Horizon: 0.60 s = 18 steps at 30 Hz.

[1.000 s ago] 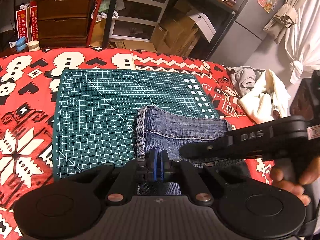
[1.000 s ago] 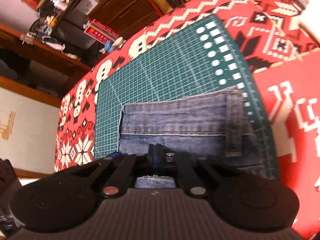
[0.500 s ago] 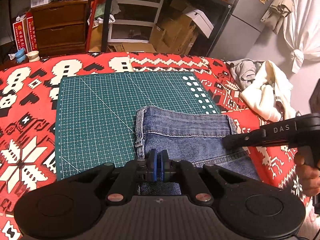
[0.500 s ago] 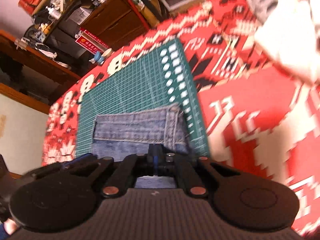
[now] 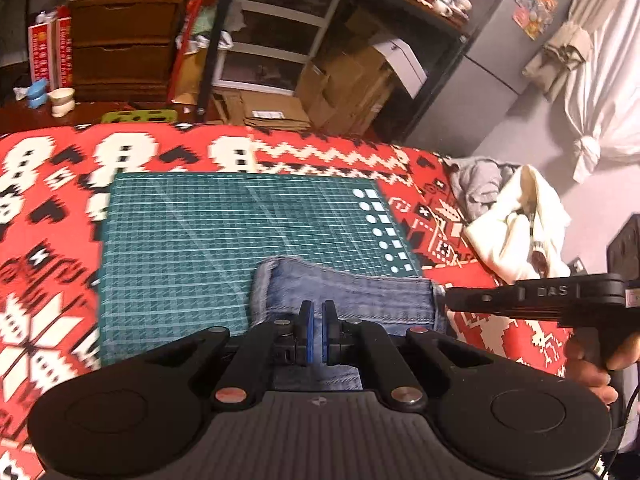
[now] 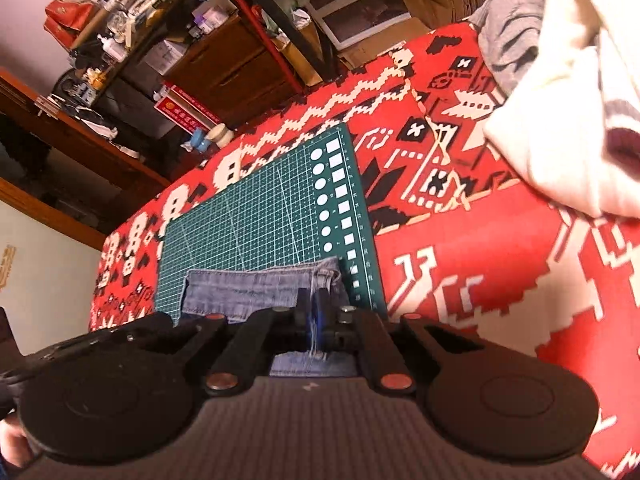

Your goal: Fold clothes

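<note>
Jeans [image 5: 348,296] under left gripper [image 5: 314,332]

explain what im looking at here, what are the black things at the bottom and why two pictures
Nothing here is a robot. A person holds a handheld two-finger gripper in each hand, and each carries a wide-angle camera looking along its fingers. One picture is from the left gripper, the other from the right gripper; the black shapes at the bottom are each gripper's own body. On a red patterned blanket lies a green cutting mat, with folded blue jeans on its near part. The left gripper's blue pads stand slightly apart over the denim. The right gripper is shut on the jeans' right end; in the left view it reaches in from the right, the person's hand on its handle. A cream garment and a grey garment lie further right.
</note>
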### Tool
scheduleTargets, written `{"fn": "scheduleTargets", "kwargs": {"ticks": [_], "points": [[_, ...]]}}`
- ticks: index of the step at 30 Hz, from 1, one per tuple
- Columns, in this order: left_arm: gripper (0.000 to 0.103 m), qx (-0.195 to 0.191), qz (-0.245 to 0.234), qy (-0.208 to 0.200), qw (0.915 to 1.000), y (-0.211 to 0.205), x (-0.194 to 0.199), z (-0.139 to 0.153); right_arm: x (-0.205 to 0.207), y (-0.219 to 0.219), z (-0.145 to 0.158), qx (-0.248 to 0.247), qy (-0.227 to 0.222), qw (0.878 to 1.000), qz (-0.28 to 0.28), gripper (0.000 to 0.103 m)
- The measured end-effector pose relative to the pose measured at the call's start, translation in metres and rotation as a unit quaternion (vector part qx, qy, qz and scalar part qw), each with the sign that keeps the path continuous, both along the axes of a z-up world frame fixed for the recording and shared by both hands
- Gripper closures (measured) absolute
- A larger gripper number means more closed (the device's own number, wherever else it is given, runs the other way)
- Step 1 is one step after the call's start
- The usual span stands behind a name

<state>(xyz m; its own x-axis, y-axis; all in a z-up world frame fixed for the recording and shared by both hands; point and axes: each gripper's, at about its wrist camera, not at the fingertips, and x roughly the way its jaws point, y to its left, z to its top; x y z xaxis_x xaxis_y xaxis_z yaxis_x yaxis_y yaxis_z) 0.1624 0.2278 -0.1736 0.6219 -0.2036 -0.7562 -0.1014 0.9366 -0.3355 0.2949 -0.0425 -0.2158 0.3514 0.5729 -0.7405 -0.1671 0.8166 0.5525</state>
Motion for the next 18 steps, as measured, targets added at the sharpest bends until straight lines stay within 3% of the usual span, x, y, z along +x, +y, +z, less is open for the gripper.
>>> {"fn": "scheduleTargets", "kwargs": {"ticks": [5, 12, 18], "points": [[0.100, 0.027, -0.012, 0.031, 0.9991, -0.017, 0.026, -0.025, 0.012, 0.017, -0.012, -0.027, 0.004, 1.000, 0.006, 0.103], [0.100, 0.010, 0.018, 0.008, 0.9997, -0.013, 0.025, -0.041, 0.017, 0.034, -0.018, -0.054, -0.024, 0.998, 0.016, 0.103], [0.100, 0.016, 0.019, 0.007, 0.9997, -0.012, 0.030, -0.039, 0.024, 0.029, -0.016, -0.045, -0.031, 0.998, -0.015, 0.103]]}}
